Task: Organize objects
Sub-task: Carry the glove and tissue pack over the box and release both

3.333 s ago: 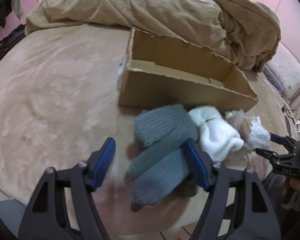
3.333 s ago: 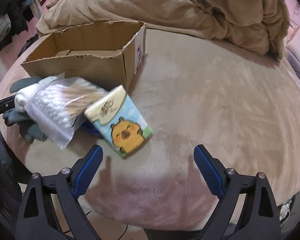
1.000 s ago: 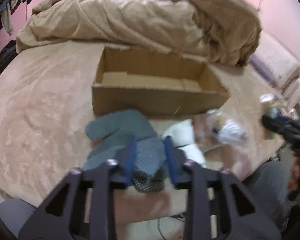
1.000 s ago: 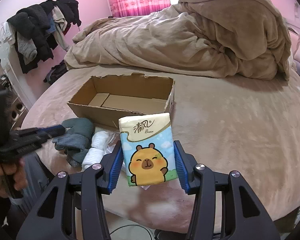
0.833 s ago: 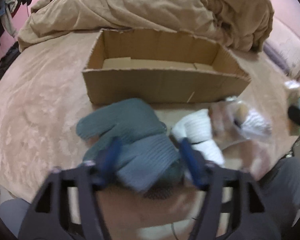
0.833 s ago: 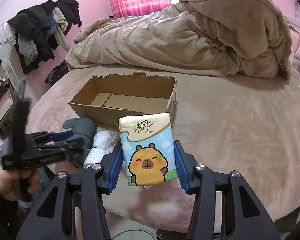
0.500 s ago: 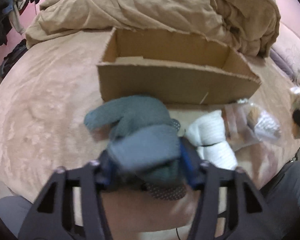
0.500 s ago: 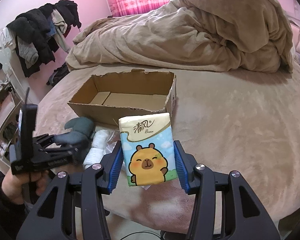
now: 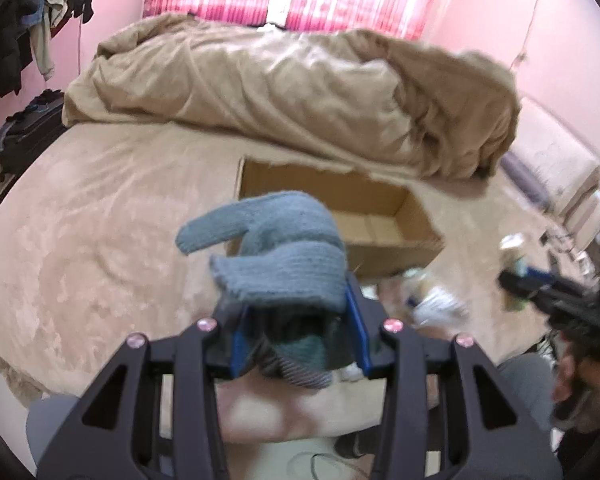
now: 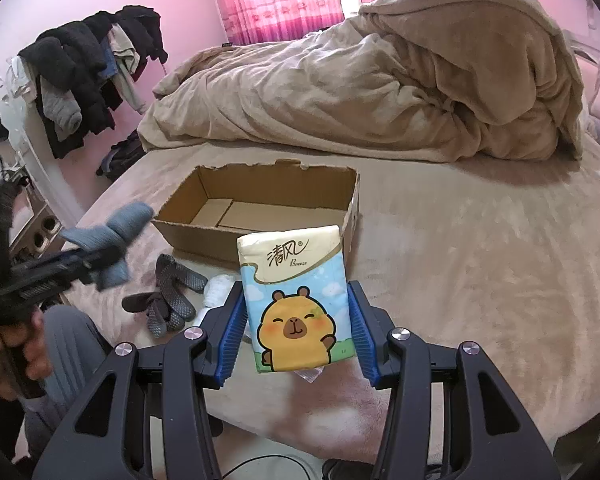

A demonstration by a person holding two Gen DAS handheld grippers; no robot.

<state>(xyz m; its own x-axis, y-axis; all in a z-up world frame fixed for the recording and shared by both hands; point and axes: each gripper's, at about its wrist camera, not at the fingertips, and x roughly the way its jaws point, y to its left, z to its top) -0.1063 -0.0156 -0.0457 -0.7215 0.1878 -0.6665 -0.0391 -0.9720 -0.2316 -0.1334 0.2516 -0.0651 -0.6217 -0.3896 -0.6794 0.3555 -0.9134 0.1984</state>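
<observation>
Nothing has yet been placed in the cardboard box (image 10: 260,208). A grey-blue mitten (image 9: 284,256) is gripped in the left tool (image 9: 296,332), whose jaws are closing, and a tissue pack (image 10: 296,304) is clamped in the right tool (image 10: 296,336), both just short of the box. Grey socks (image 10: 168,300) and what seems a white bundle (image 10: 216,288) lie before the box.

The mittens (image 9: 284,268) were soft knitted wool, fuzzy and dull. The tissue pack (image 10: 296,300) was wrapped in smooth, shiny plastic. The box (image 10: 260,216) was plain brown cardboard with rough torn edges. The bed (image 10: 480,248) and blanket (image 10: 380,92) looked like soft, fluffy cloth. The tongs (image 10: 296,336) were dull black plastic with ridged blue pads.
</observation>
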